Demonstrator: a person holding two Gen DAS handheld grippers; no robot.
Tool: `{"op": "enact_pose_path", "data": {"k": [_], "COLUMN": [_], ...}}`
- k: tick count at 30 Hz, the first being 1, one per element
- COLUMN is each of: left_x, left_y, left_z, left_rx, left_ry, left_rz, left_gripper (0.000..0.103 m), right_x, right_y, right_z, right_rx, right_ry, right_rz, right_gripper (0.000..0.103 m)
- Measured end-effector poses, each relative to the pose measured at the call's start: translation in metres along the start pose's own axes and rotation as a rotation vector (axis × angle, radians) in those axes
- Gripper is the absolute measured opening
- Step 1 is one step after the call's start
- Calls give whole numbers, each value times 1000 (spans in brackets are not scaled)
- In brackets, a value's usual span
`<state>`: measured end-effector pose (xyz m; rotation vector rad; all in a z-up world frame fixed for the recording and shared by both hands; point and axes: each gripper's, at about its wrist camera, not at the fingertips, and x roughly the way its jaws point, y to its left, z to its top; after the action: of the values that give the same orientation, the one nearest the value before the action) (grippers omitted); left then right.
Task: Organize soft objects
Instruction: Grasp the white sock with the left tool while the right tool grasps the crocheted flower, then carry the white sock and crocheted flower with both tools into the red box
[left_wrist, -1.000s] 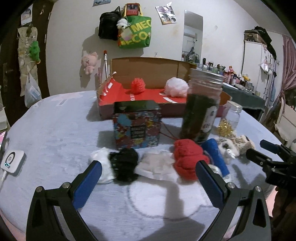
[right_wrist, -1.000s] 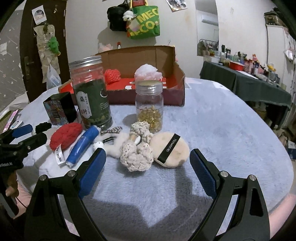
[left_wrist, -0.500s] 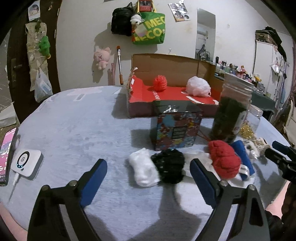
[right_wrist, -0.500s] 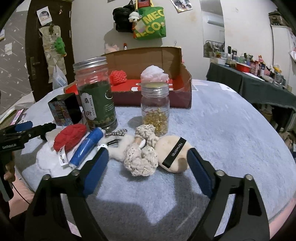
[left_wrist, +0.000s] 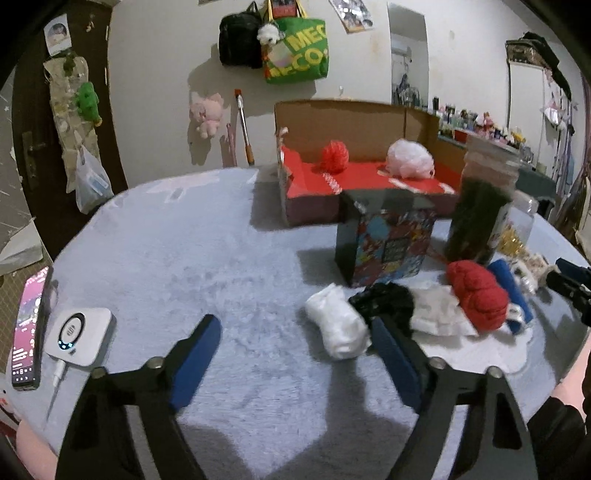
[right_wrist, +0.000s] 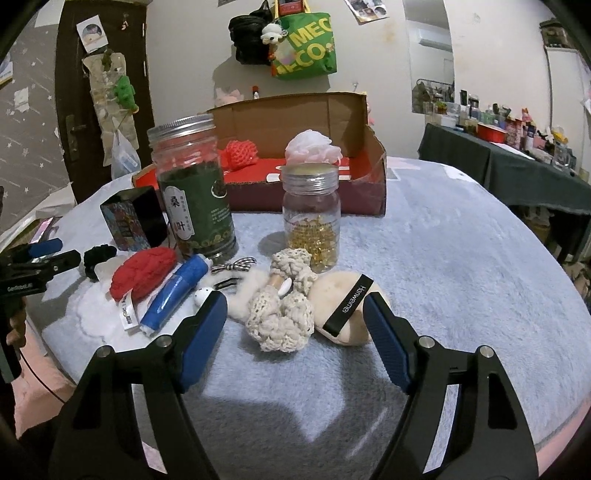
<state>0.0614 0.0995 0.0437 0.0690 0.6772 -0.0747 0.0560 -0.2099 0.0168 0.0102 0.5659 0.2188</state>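
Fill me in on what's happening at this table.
A person holds two grippers over a table of soft things to sort. The left gripper and right gripper both hold nothing, and their fingers have just been closing. A white bundle lies near the left one, a crochet piece ahead of the right. Two poufs already sit in the cardboard box.

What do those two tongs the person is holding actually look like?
Both the left tongs and the right tongs are black, skeletal frames with silver bolts, each ending in two flat blue pads. White lettering marks the left one's side.
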Motion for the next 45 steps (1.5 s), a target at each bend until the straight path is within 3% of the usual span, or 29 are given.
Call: {"op": "enact_pose_path", "data": {"k": [1, 3, 5, 6, 7, 8, 9, 15, 19, 26, 34, 45], "left_x": [4, 11, 17, 19, 20, 19, 17, -5, -22, -25, -14, -11], "left_y": [0, 0, -3, -4, -4, -4, -4, -4, -16, -64, -108, -110], "left_z": [0, 0, 0, 0, 0, 0, 0, 6, 12, 22, 27, 28], "left_rx": [0, 2, 10, 10, 4, 0, 0, -8, 10, 62, 95, 76], "left_ry": [11, 27, 38, 46, 50, 49, 45, -4, -45, -56, -39, -26], "left_rz": [-9, -23, -45, -71, -103, -127, -127, -112, -149, -327, -444, -438], "left_gripper": [80, 76, 54, 44, 25, 18, 18, 15, 15, 15, 16, 15], "right_x": [1, 5, 5, 5, 5, 5, 5, -12, -23, -31, -16, -11], "right_y": [0, 1, 1, 2, 2, 1, 1, 3, 8, 26, 40, 33], "right_z": [-1, -2, -3, -4, -4, -5, -5, 2, 10, 17, 13, 13], "right_rx": [-3, -4, -11, -17, -23, -18, -16, -23, -37, -62, -50, -19], "right_ry": [3, 21, 14, 9, 11, 13, 11, -68, -122, -160, -150, -138], "right_rz": [2, 4, 0, -1, 4, 27, 37, 39, 51, 123, 194, 214], "right_gripper": [63, 54, 49, 38, 30, 29, 25, 24, 24, 24, 24, 24]}}
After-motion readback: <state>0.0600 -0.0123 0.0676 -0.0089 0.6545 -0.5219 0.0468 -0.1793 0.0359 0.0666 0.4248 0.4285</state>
